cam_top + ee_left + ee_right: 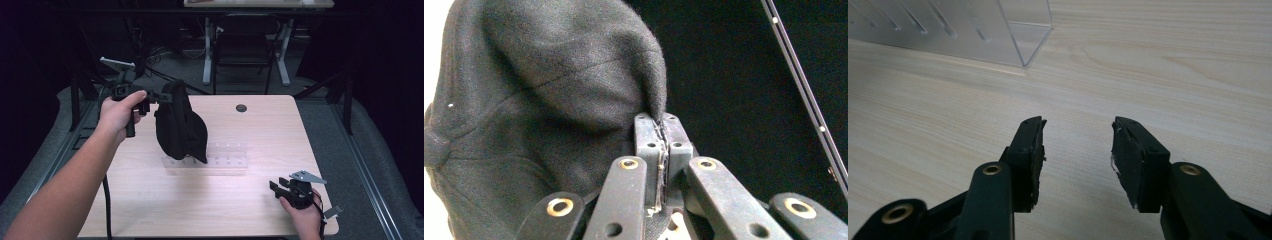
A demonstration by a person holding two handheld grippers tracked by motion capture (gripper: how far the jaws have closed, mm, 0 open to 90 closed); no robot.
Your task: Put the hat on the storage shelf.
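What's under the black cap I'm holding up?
Below the black fabric cap stands the clear acrylic rack on the light wooden table. The cap covers the rack's left part, so anything there is hidden.

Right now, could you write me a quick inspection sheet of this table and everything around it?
Surface: light wooden table, with a small dark round cap near the far edge.
Job's things: black cap hanging in the air above a clear plastic rack; the cap's lower edge hides part of the rack.
Clutter: nothing seen.
Grippers: left gripper pinched shut on a fold of the cap's fabric; right gripper open with nothing between the jaws, low over the table's near right corner.
Cables: a black cable drops from the left gripper across the near edge.
Surroundings: dark room, grey floor, a white-legged desk beyond the table.
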